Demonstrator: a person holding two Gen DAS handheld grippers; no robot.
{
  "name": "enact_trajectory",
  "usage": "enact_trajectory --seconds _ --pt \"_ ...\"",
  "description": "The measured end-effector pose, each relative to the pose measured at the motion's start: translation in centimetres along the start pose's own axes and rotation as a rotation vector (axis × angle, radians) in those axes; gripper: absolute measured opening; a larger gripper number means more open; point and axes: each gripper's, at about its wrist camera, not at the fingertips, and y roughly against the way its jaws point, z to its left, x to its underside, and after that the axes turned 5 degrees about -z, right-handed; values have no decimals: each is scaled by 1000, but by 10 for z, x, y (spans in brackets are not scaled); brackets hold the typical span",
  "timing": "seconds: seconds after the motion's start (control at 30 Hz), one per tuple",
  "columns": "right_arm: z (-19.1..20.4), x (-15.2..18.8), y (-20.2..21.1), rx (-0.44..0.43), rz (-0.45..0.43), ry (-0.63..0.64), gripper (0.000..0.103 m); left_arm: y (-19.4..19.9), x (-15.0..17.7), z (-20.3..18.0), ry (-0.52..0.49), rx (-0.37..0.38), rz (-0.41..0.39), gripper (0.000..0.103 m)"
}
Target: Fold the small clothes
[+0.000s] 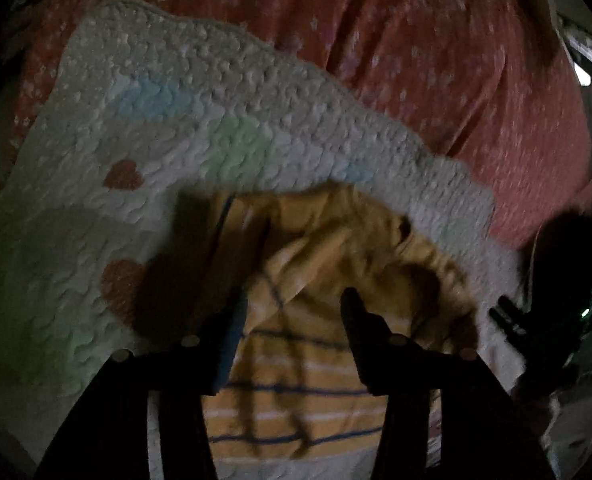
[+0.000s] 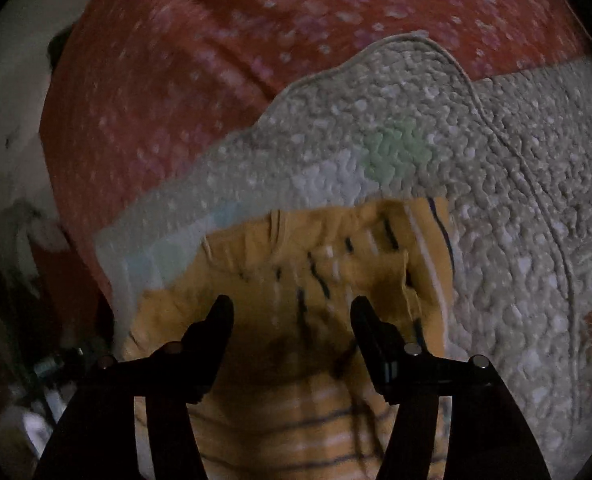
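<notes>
A small yellow garment (image 1: pixel 319 280) with dark blue and white stripes lies crumpled on a white quilted mat (image 1: pixel 176 128). My left gripper (image 1: pixel 292 308) is open just above the garment, its fingers astride a raised fold. In the right wrist view the same garment (image 2: pixel 296 264) lies on the mat (image 2: pixel 495 200), and my right gripper (image 2: pixel 292 312) is open over its near part. The right gripper also shows as a dark shape at the right edge of the left wrist view (image 1: pixel 535 320). The light is dim and the garment is blurred.
The mat has pastel patches and red hearts (image 1: pixel 122 176) and lies on a red bedspread with white dots (image 1: pixel 415 60). A pale wall or furniture edge (image 2: pixel 12 120) stands at the left of the right wrist view, with dark clutter (image 2: pixel 48 364) below it.
</notes>
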Motion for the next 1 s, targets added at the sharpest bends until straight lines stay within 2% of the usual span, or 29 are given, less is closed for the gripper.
enact_trajectory --seconds 0.07,0.2,0.3,0.37,0.4,0.43,0.47,0.5,0.53,0.63,0.77,0.83,0.87,0.9,0.93,1.0 --pt "7 13 0 38 16 115 65 -8 13 0 -53 -36 24 50" --pt "46 35 -14 119 27 412 66 -28 35 -3 -154 -119 56 50" --pt "77 50 -30 152 7 615 66 -38 37 -2 -163 -151 59 50" --pt "94 59 -47 219 -30 771 66 -47 33 -1 -169 -177 55 50" --pt "99 63 -55 256 -42 842 60 -48 33 -1 -167 -183 55 50" --pt "101 64 -66 298 -31 898 44 -52 31 2 -158 -191 56 50" --pt "100 60 -74 317 1 908 3 -53 30 4 -147 -193 58 50" --pt "95 48 -80 311 38 851 5 -55 28 6 -134 -190 61 50" --pt "90 34 -81 298 38 785 5 -57 25 10 -119 -185 66 50" --pt "62 -20 -87 307 1 525 5 -65 15 16 -103 -202 66 50" --pt "18 -54 -111 367 62 307 7 -83 5 24 -51 -227 86 50" --pt "1 -59 -114 424 71 258 11 -91 1 31 -9 -234 102 52" --pt "-8 -62 -110 409 62 218 16 -92 -1 34 11 -234 102 52" --pt "-20 -65 -103 384 50 151 28 -92 -4 38 34 -227 103 52" --pt "-29 -66 -96 370 40 101 34 -92 -8 43 57 -223 104 52" --pt "-44 -69 -79 334 6 15 37 -90 -16 50 88 -233 96 52"
